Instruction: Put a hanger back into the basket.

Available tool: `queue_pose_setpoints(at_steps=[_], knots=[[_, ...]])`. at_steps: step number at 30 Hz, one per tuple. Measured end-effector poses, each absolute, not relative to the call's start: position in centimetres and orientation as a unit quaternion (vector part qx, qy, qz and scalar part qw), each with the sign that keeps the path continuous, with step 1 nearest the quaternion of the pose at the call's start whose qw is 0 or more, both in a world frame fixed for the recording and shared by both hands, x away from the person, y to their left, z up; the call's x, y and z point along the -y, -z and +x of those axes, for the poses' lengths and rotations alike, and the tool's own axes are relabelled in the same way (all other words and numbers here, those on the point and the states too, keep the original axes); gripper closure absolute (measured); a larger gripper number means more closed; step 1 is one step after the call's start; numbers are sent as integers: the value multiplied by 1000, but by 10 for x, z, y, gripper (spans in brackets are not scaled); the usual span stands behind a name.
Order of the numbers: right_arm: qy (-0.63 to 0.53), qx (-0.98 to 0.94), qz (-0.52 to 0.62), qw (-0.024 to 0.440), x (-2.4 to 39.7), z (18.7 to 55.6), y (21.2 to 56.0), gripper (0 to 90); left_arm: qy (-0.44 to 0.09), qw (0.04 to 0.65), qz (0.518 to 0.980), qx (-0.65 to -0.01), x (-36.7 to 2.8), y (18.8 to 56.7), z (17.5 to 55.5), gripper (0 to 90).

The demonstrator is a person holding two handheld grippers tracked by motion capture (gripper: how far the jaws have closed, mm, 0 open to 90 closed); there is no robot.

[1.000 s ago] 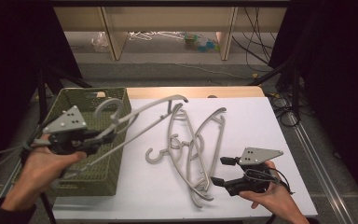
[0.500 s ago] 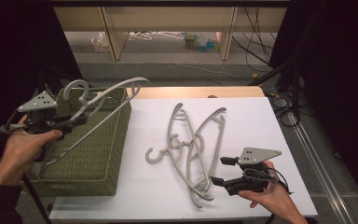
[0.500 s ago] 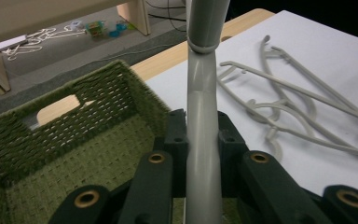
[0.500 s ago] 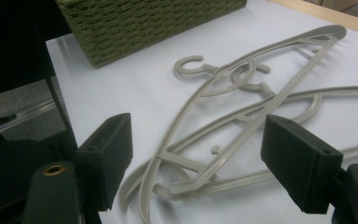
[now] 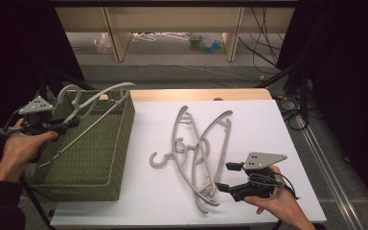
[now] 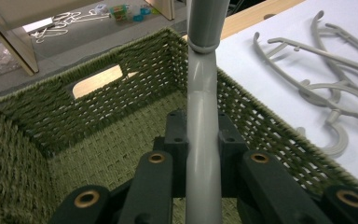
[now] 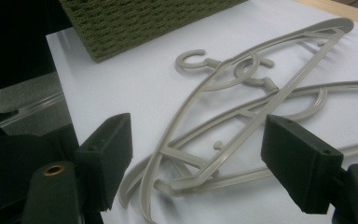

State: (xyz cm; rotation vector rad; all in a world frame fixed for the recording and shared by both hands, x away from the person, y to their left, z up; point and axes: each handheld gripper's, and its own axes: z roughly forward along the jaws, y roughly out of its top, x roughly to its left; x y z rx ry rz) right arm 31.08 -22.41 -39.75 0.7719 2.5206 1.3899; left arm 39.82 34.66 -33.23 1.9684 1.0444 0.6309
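While the left gripper (image 5: pixel 52 127) hangs over the green woven basket (image 5: pixel 117 143), its jaws are clamped tight on the grey bar of one hanger (image 5: pixel 93 103), which the left gripper view shows running straight up between them. That hanger tilts above the basket's open top, its hook and one arm reaching past the far rim, so it looks lifted in but not yet let go. The part of the basket's floor that the left gripper view takes in is bare weave, and I judge this to be the first hanger on its way in, though part of the floor is hidden behind the gripper. To the right of the basket, on the white counter (image 5: pixel 268 120), lies the pile of hangers (image 5: pixel 196 148), overlapping and crossed, hooks pointing toward the basket; it seems to hold three, but the tangle makes the count unsure. The right gripper (image 5: pixel 230 177) waits at the near end of that pile, farther from the basket, its jaws spread wide and holding nothing, with the pile's curved ends lying between and just beyond them. Most of the work therefore appears to remain: release the held hanger, then move the pile across.
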Motion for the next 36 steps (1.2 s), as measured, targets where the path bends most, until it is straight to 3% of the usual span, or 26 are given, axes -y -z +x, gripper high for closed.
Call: queue_pose_setpoints(at_steps=[7,15,27,36], knots=[[-463,-844,258,78,224,311,398,259,-250,364,795,-416,-360,341,403,788],[-460,-846,261,74,224,311,399,259,-249,380,773,-443,-368,350,401,788],[-457,-849,256,73,223,312,401,259,-214,332,812,-429,-375,376,420,786],[-457,-848,257,73,223,312,401,259,-188,293,797,-493,-369,400,429,781]])
